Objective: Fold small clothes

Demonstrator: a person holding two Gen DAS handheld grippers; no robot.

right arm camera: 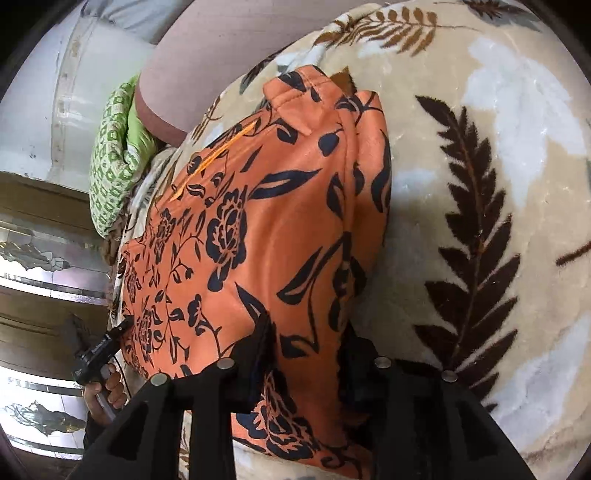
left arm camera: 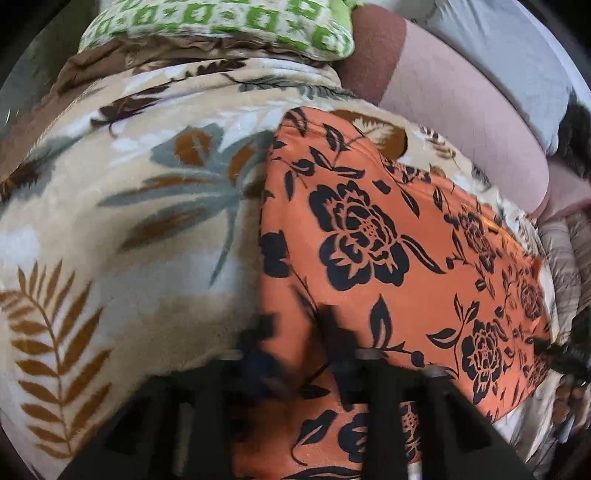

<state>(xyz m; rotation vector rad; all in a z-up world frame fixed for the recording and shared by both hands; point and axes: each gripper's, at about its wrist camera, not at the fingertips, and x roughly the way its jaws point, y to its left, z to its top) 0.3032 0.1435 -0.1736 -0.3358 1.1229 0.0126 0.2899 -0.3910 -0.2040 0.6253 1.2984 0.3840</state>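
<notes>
Lying flat on the leaf-print blanket [left arm camera: 110, 221], the orange floral garment [left arm camera: 369, 240] sat between the open jaws of the left gripper [left arm camera: 291, 354] and right gripper [right arm camera: 306, 354], each apparently straddling an edge and best closed evenly before folding.

A bed covered by a beige blanket [left arm camera: 110, 229] printed with brown and grey leaves fills most of both views. A green-and-white patterned pillow [left arm camera: 221, 26] lies at its head beside a pinkish bolster [left arm camera: 461, 110], with a pale grey wall [left arm camera: 498, 40] behind. To one side stands a cabinet [right arm camera: 40, 266] with mirrored, etched floral panels.
</notes>
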